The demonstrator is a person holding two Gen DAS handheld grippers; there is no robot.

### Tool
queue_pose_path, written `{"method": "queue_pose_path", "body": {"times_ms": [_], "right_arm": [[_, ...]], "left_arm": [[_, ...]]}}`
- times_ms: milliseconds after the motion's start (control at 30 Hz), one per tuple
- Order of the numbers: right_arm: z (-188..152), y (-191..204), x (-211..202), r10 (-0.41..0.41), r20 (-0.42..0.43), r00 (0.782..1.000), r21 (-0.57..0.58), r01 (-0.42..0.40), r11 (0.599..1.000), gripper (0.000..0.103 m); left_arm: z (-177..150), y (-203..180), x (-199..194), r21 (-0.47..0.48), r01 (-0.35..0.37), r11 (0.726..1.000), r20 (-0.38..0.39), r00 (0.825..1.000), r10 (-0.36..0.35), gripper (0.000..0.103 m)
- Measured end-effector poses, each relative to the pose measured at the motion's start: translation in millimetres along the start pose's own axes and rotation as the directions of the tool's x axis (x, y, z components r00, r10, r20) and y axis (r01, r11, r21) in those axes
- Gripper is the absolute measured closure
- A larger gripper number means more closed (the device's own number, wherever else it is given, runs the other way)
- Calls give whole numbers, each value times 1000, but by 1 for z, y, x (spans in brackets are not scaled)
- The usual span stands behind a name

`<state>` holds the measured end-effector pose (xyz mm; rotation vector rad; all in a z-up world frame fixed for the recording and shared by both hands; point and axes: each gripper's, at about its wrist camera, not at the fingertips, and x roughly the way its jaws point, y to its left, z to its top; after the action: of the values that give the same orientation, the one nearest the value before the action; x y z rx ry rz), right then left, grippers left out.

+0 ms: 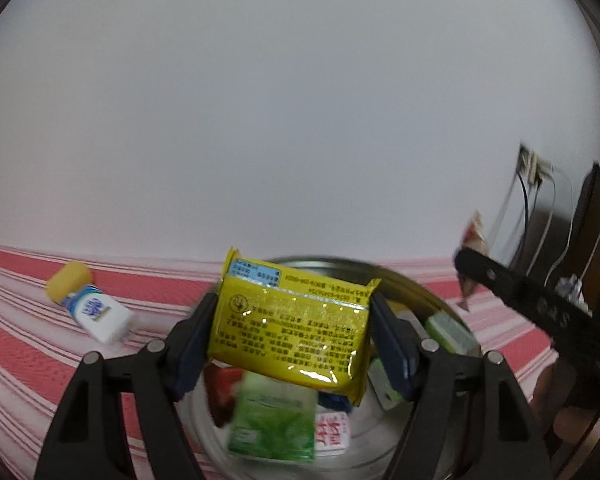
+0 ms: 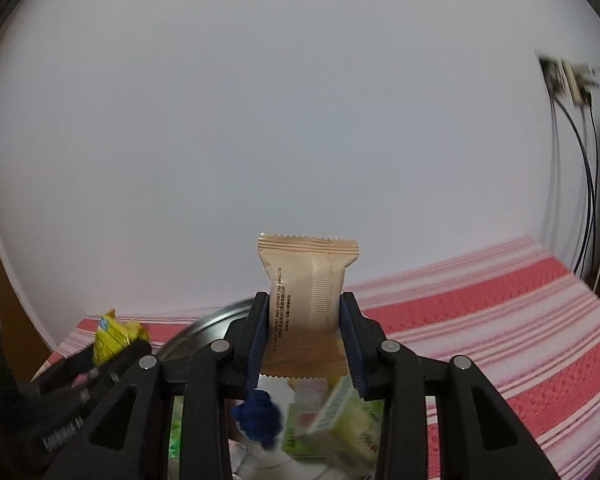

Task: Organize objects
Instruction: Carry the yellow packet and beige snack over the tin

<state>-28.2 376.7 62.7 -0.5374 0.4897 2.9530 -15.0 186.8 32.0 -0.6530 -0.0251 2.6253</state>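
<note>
Left tongs (image 1: 292, 332) are being clamped on a yellow packet (image 1: 292, 320), right tongs (image 2: 305, 336) on a tan sachet (image 2: 306, 296); either could be dropped beside the bowl (image 1: 404, 284) if released early.

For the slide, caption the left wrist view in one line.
Left gripper holds a yellow packet above a metal bowl of snacks on a red-striped cloth.

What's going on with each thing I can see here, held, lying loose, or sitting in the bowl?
Left gripper: shut on the yellow packet.
Yellow packet: held above the metal bowl.
Right gripper: shut on the tan packet.
Tan packet: held upright, above the bowl.
Metal bowl: on the striped cloth, holding packets.
Green packet: lying in the bowl.
White bottle: lying on its side, capped.
</note>
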Motion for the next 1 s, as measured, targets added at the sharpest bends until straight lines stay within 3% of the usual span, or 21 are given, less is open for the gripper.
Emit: {"method": "queue_pose_path", "body": {"times_ms": [300,1000], "right_arm": [[-13,10,25,-10,-95,995,-15,9,1000,65],[-20,5,28,-39,-131,991,-97,26,995,65]], "left_arm": [[-11,-15,3,105,-32,994,-27,999,35,30],[-22,-29,9,164,-70,984,-73,994,83,30]]}}
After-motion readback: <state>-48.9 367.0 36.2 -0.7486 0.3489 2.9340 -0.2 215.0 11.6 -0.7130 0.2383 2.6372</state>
